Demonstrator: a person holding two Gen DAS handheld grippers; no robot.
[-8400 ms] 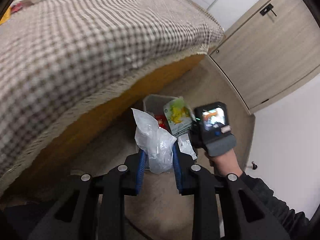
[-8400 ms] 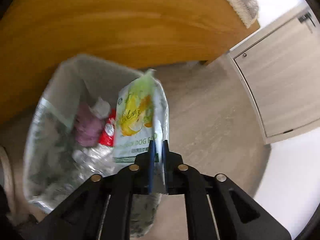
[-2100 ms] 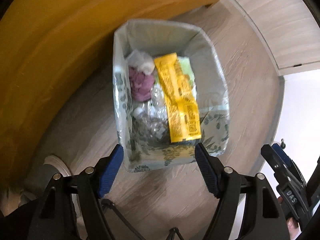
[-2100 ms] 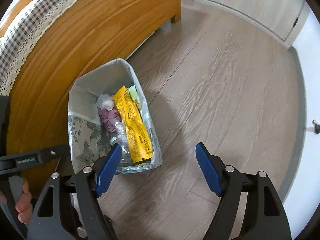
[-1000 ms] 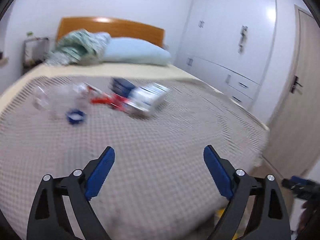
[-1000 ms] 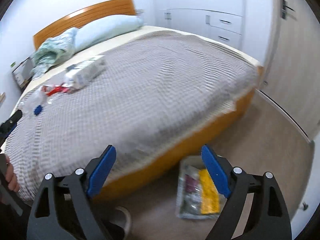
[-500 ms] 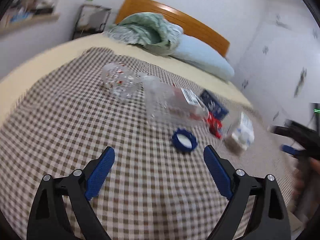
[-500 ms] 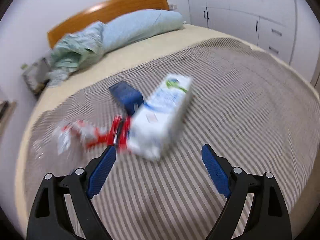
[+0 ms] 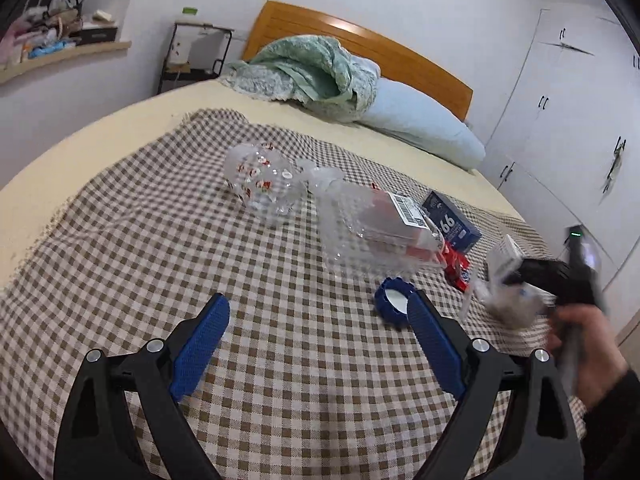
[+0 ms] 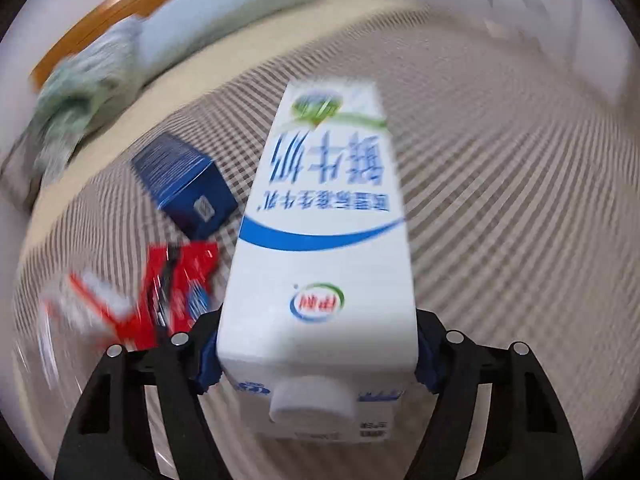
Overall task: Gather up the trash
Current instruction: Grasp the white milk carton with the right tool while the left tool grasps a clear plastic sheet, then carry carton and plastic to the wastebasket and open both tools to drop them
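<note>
A white milk carton point(image 10: 320, 240) with blue print lies on the checked bedcover, cap end toward the camera. My right gripper point(image 10: 318, 364) straddles it, its jaws closing, and the blue pads point(image 10: 208, 360) sit against the carton's sides. In the left wrist view the carton point(image 9: 506, 260) and the right gripper point(image 9: 560, 276) are blurred at the right. My left gripper point(image 9: 316, 304) hovers open over the cover with nothing between its fingers. A blue bottle cap point(image 9: 394, 300) lies by its right fingertip. Beyond are a crushed clear bottle point(image 9: 372, 232) and a clear printed bag point(image 9: 260, 184).
A dark blue box point(image 9: 452, 220) point(image 10: 184, 180) and a red wrapper point(image 9: 456, 264) point(image 10: 176, 276) lie left of the carton. A green blanket point(image 9: 316, 72) and a pillow point(image 9: 420, 124) rest at the wooden headboard. White wardrobes point(image 9: 568, 120) line the right wall.
My right gripper swung from the foot of the bed onto the milk carton, and its jaws narrowed around it. The left gripper came over the bedcover, then held still.
</note>
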